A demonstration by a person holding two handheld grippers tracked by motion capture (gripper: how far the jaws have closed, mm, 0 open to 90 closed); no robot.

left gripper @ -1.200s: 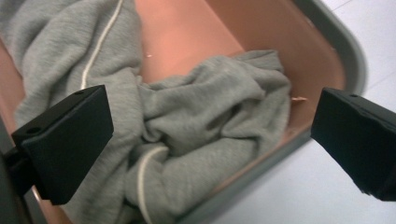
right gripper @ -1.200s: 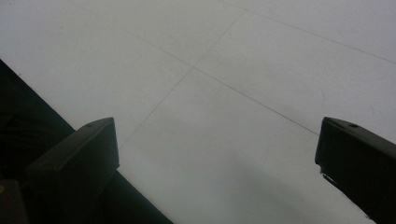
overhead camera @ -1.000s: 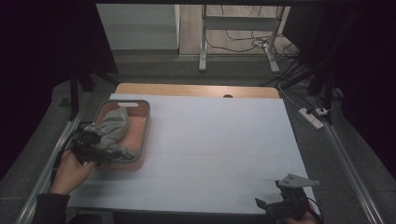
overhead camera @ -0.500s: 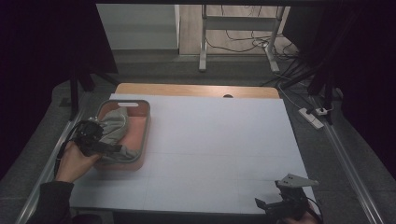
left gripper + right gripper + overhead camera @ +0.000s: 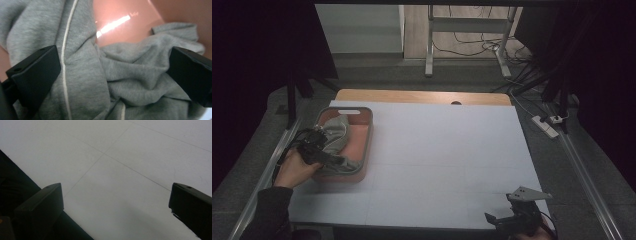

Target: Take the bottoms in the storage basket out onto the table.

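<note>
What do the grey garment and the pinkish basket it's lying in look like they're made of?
The grey garment looks like soft knitted jersey, matte and creased, with a pale piping line. The pinkish basket looks like smooth glossy plastic, since a bright light streak reflects off its wall.

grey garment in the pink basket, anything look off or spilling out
The grey garment lies crumpled, not folded, in the pink basket, and one bunch hangs over the near rim beside the left tool, whose jaws stand open around the cloth. Nothing has spilled onto the table.
</note>
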